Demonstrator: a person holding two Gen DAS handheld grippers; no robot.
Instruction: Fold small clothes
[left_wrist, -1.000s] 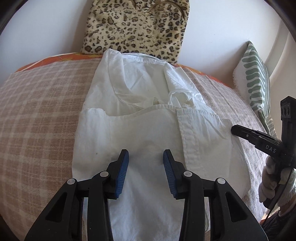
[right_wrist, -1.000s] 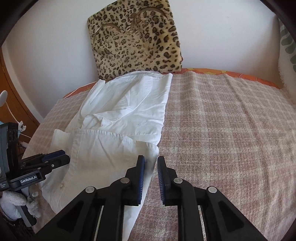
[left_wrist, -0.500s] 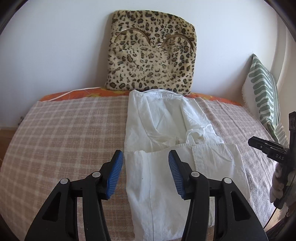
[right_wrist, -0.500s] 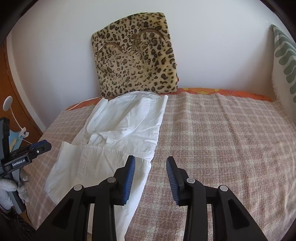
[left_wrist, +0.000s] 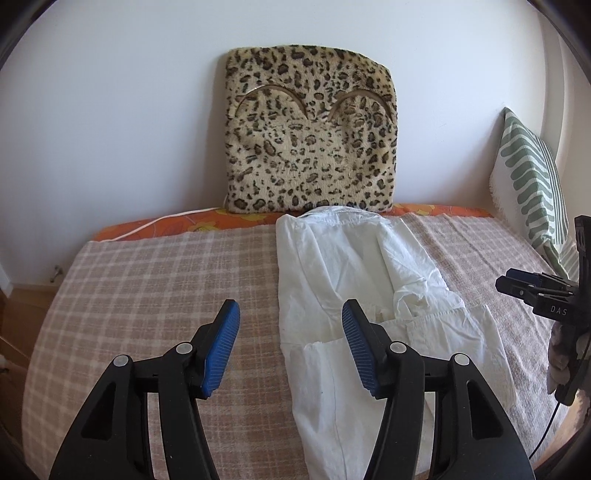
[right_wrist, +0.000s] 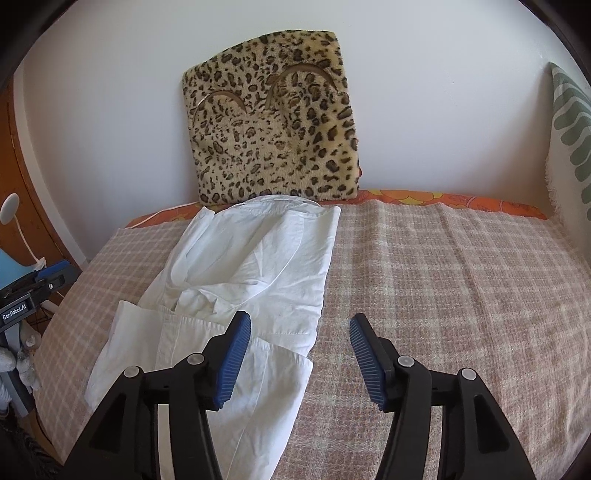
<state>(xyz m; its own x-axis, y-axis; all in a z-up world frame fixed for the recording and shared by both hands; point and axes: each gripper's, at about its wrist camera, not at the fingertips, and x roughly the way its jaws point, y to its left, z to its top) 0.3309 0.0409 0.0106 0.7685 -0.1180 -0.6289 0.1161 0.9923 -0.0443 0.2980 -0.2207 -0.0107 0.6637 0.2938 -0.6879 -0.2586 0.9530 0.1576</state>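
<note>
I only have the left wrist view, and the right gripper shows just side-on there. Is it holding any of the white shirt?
Observer: No. The right gripper has its jaws opening with nothing clamped between them. The white shirt lies on the checked blanket below.
Operator: Anything beyond the bed's left edge that I can't see?
Observer: Yes, a white round-headed object on a thin stalk stands against a wooden panel. I cannot tell what it is.
</note>
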